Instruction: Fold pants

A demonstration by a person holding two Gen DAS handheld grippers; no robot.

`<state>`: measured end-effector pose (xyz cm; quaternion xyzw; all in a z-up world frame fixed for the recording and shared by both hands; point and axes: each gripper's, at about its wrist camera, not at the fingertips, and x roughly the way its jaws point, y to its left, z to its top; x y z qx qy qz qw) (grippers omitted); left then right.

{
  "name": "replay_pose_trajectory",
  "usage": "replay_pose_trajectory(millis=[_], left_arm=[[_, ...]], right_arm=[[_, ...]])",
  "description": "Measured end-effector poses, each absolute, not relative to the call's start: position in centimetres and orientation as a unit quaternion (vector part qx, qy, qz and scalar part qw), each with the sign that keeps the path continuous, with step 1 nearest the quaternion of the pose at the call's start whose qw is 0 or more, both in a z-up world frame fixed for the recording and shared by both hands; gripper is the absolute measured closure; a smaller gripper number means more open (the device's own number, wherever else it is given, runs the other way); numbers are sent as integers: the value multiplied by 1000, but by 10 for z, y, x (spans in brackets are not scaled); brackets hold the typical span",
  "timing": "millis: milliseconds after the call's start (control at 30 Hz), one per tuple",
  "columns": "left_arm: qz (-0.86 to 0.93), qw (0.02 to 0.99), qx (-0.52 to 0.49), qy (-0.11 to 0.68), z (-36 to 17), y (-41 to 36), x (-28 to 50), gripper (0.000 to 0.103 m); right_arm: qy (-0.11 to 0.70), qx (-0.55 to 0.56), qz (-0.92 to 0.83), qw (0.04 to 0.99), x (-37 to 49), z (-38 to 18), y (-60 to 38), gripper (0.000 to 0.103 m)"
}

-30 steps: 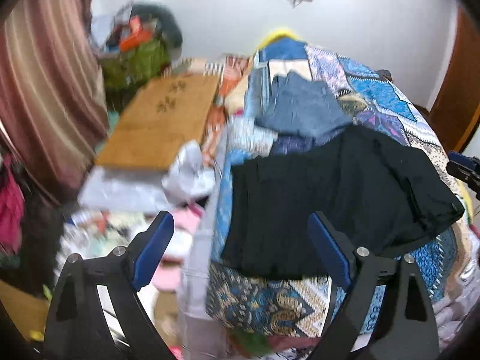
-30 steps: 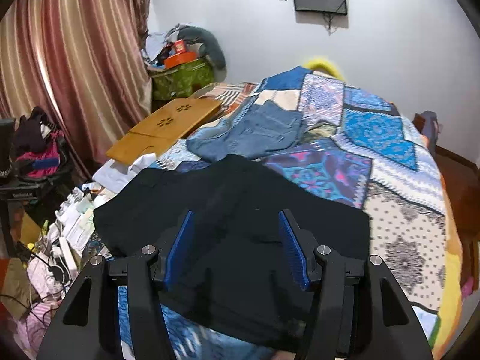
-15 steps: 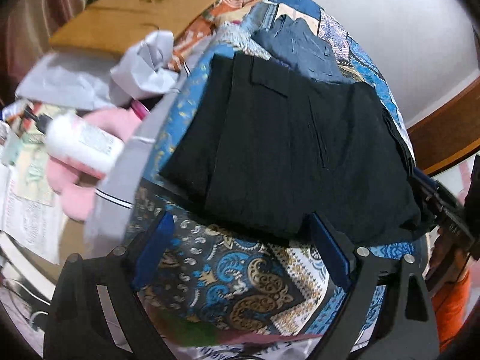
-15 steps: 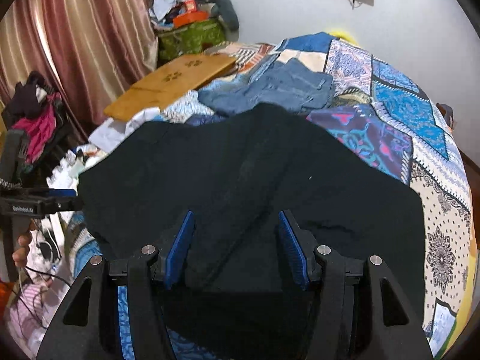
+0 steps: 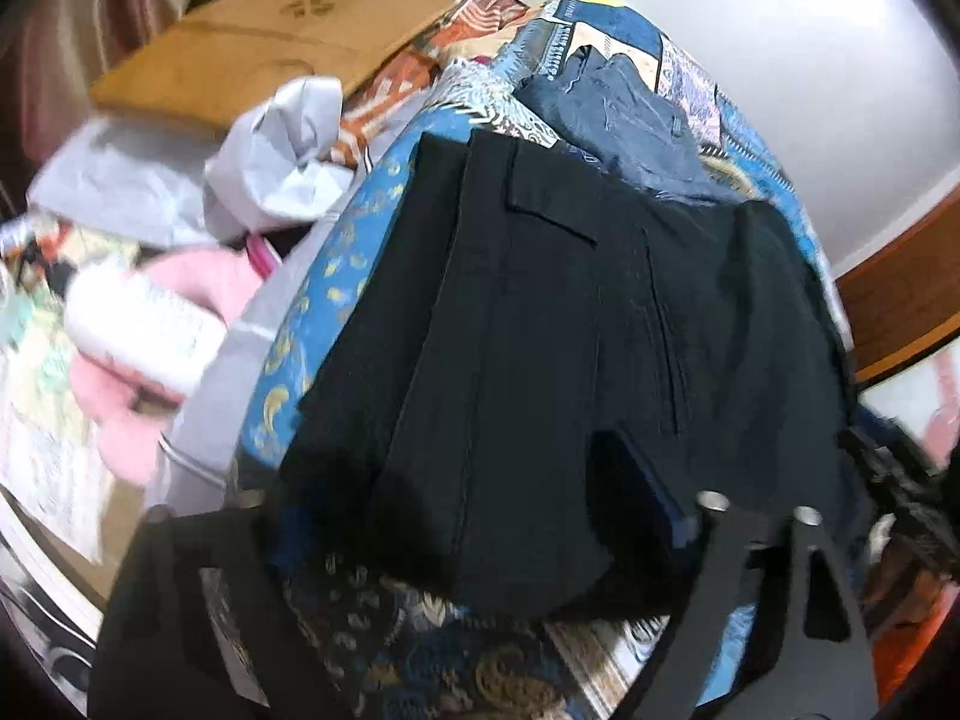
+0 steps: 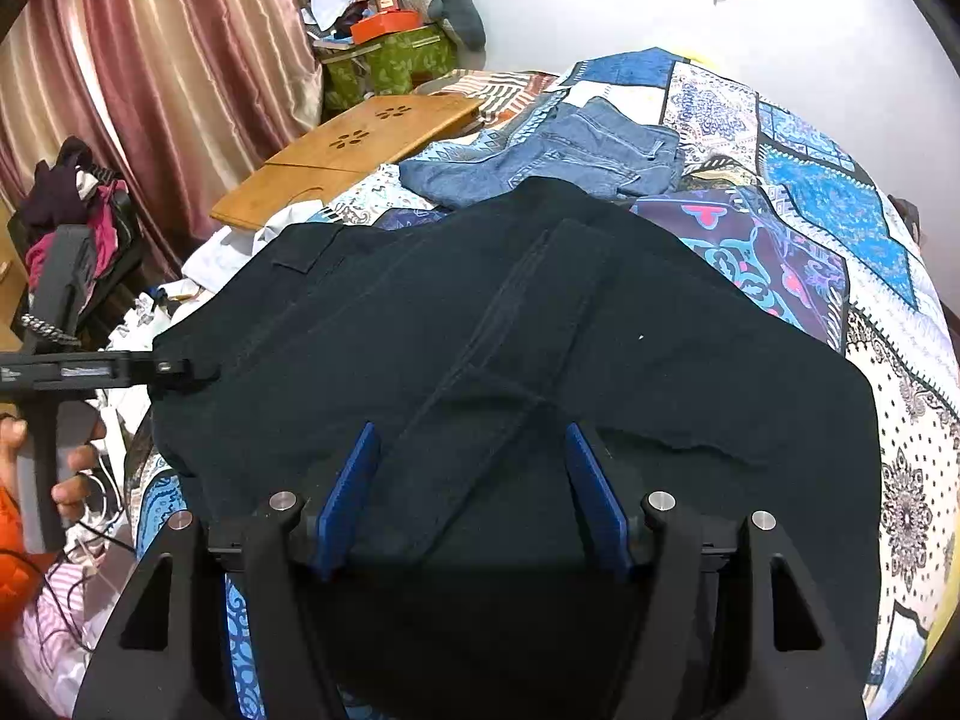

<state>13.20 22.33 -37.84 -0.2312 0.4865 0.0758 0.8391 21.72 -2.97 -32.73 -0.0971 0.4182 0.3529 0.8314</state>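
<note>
Black pants (image 6: 540, 324) lie spread on the patterned bedspread (image 6: 828, 198), with a fold ridge running down the middle. My right gripper (image 6: 474, 492) is open, its blue pads straddling the ridge at the near edge of the pants. In the left wrist view the black pants (image 5: 570, 330) fill the centre. My left gripper (image 5: 468, 492) is open and low at the pants' near corner by the bed's edge, its fingers partly hidden against the dark cloth. The left gripper also shows in the right wrist view (image 6: 180, 369) at the pants' left edge.
Blue jeans (image 6: 558, 156) lie folded behind the black pants. A wooden lap table (image 6: 354, 150) leans at the bed's left side. Clutter, a white bottle (image 5: 138, 324) and pink cloth lie on the floor at left. Curtains (image 6: 180, 60) hang at far left.
Both grippers have moved in and down onto the pants. The left one has come to the pants' near corner, and the right one now straddles the middle fold.
</note>
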Motion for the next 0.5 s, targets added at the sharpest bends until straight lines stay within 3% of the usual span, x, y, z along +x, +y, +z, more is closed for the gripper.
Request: replay_pose_trajectory(millis=[133,200,267,500], left_arm=[[88,849,-201,481,-376,219,138,42],[113,853,-175,478,-373,219,138,67],[110,857,-170,473,-368,222,140,75],[110,880,-140,440,-330,221,140,82]], right_arm=[[418,-93,355,831,218,-328,-30,42],[418,-92,355,831,218,-328,-31,42],[418,-90,355,831,218,-328,-31,42],[419,-76,353,833,217,-323,-34,42]])
